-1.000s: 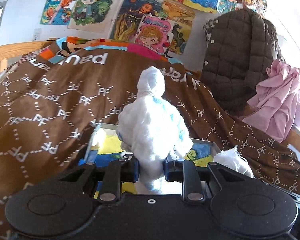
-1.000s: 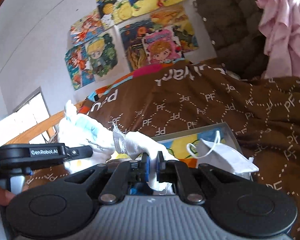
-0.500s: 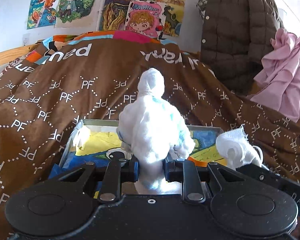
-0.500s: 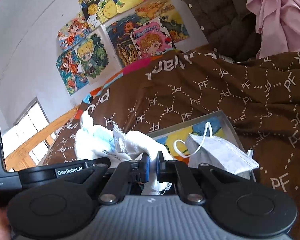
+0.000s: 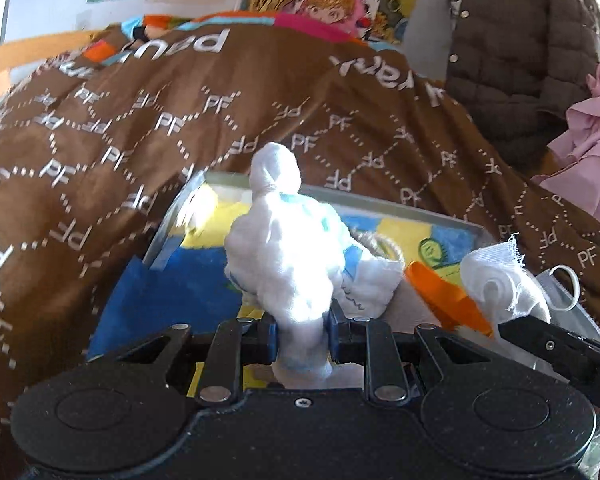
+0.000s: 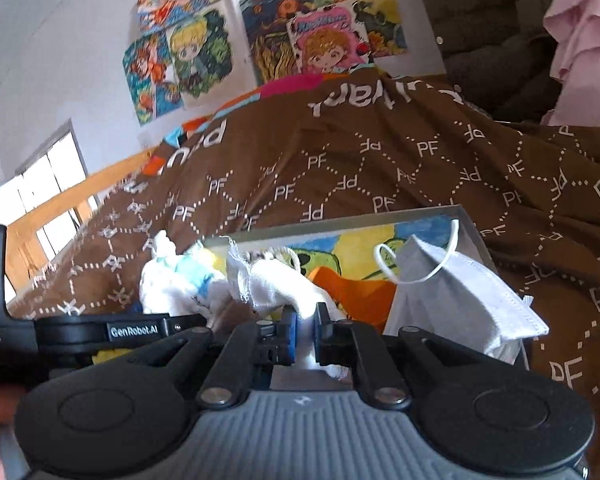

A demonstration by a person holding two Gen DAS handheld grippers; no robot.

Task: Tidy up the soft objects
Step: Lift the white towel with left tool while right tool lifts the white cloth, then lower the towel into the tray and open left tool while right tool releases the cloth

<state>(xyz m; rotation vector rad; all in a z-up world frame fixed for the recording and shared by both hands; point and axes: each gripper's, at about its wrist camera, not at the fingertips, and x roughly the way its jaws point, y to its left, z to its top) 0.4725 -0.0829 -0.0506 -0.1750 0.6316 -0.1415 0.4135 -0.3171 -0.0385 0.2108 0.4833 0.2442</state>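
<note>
Behind left gripper [image 5: 303, 330], tray [image 5: 380, 199] half-hidden

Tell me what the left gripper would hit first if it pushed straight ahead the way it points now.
Probably the tray's colourful floor or far wall: the left gripper, shut on the white plush toy, points down into it. Depth is unclear.

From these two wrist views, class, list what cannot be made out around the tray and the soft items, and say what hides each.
- Tray near edge: left wrist view, hidden behind the left gripper body.
- Bottom of the white plush: same view, lost between the pads.
- Gauze roll lower end: right wrist view, covered by the right gripper.
- Face mask underside: right wrist view, faces away.
</note>
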